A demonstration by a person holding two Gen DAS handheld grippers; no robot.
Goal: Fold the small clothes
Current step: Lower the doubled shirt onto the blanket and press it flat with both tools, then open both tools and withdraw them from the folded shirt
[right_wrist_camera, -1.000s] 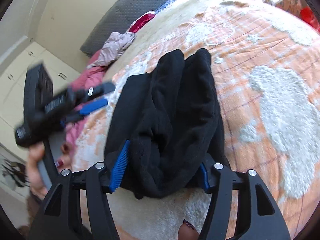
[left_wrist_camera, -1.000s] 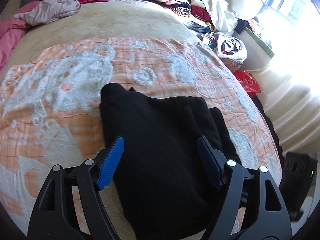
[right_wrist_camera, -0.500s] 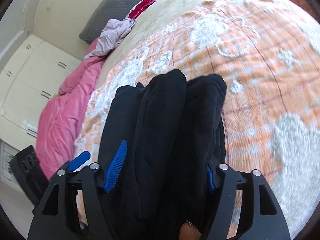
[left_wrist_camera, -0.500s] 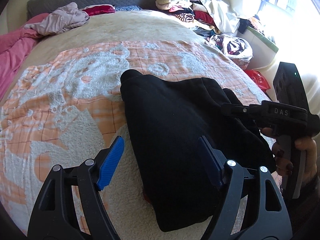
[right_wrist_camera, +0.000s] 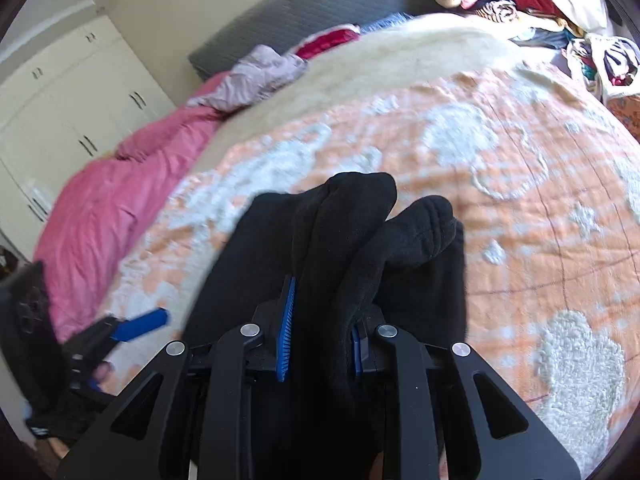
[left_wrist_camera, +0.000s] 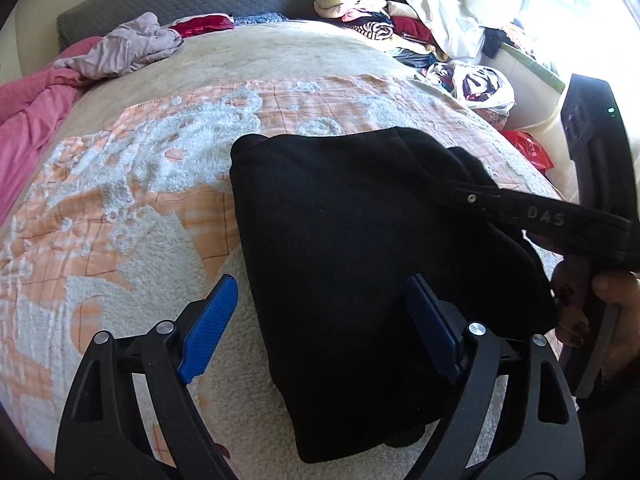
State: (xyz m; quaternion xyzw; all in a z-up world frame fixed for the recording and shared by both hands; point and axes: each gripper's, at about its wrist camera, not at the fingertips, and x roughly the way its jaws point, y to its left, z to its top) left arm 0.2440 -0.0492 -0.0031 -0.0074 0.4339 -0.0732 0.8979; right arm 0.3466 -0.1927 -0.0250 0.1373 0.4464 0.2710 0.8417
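Nearest in the left wrist view, the left gripper (left_wrist_camera: pixel 316 320) is seen with its jaws spread wide and still opening; the near edge of the black garment (left_wrist_camera: pixel 360 248) lies between the blue pads, and the pads are not seen to press on it. The garment is spread folded on the orange and white blanket (left_wrist_camera: pixel 120 208), near the camera-side edge of the bed.

What is hidden there is supplied by the right wrist view: the right gripper (right_wrist_camera: pixel 320 336) is seen with its jaws closing on a bunched fold of the black garment (right_wrist_camera: pixel 348 240), the cloth being pinched between the blue pads and two rounded folds rising just beyond them. From the left wrist view only the side of the right gripper (left_wrist_camera: pixel 452 196) is seen, laid across the far right part of the garment, with the person's hand (left_wrist_camera: pixel 600 304) on its handle; its grip cannot be judged from there.

At the left edge of the right wrist view, the left gripper (right_wrist_camera: pixel 132 328) is seen blurred.

Farther off, a pink quilt (right_wrist_camera: pixel 104 216) and a mauve garment (right_wrist_camera: pixel 260 72) lie towards the grey headboard (right_wrist_camera: pixel 320 12). White wardrobe doors (right_wrist_camera: pixel 72 96) are shown only in the right wrist view. A pile of mixed clothes (left_wrist_camera: pixel 376 20) is seen at the far right, and the bright window (left_wrist_camera: pixel 568 0) only in the left wrist view.
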